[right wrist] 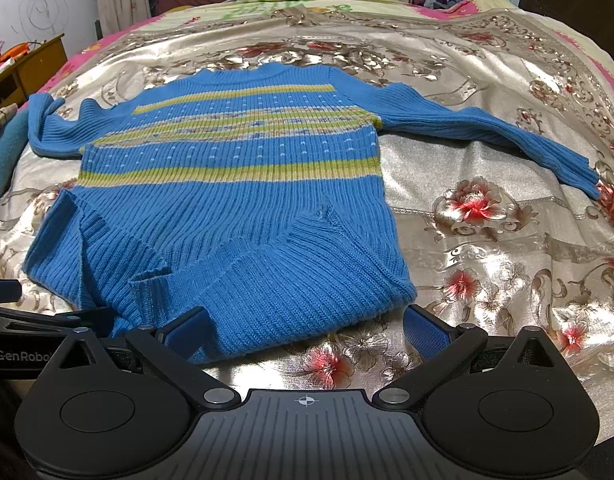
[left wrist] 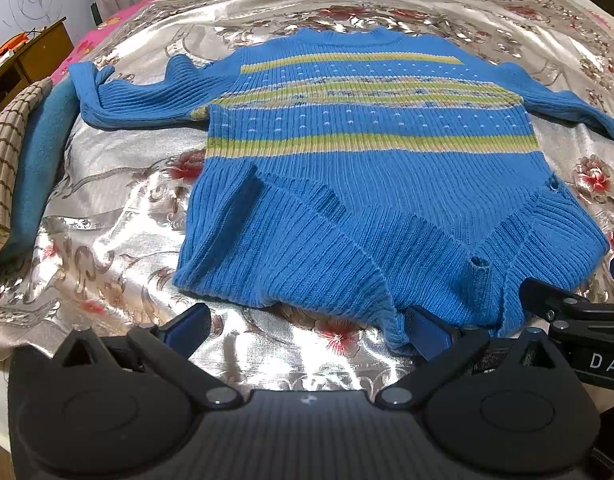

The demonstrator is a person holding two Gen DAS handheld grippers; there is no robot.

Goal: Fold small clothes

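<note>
Left wrist view: blue knit sweater [left wrist: 367, 184] with yellow-green stripes lies flat, front up, on a shiny floral bedspread [left wrist: 119, 208] covering the bed. Neck end far from the camera, hem end near. Both lower corners of the hem are turned up onto the body, forming two ribbed flaps that meet near the middle. One sleeve [left wrist: 135, 96] is bent back on itself at the far left; the other runs out to the right edge. Left gripper [left wrist: 307, 324] sits low at the near hem, jaws wide apart, nothing between them; its right finger touches or just overlaps the hem edge. Folded checked cloth [left wrist: 7, 176] and teal cloth [left wrist: 39, 160] lie at the bed's left side.

Right wrist view: right gripper [right wrist: 307, 324] also at the near hem of the sweater [right wrist: 227, 200], jaws wide apart and empty; left finger at the hem edge, right finger over bare bedspread [right wrist: 507, 240]. Wooden desk [right wrist: 31, 68] stands beyond the bed, far left.
</note>
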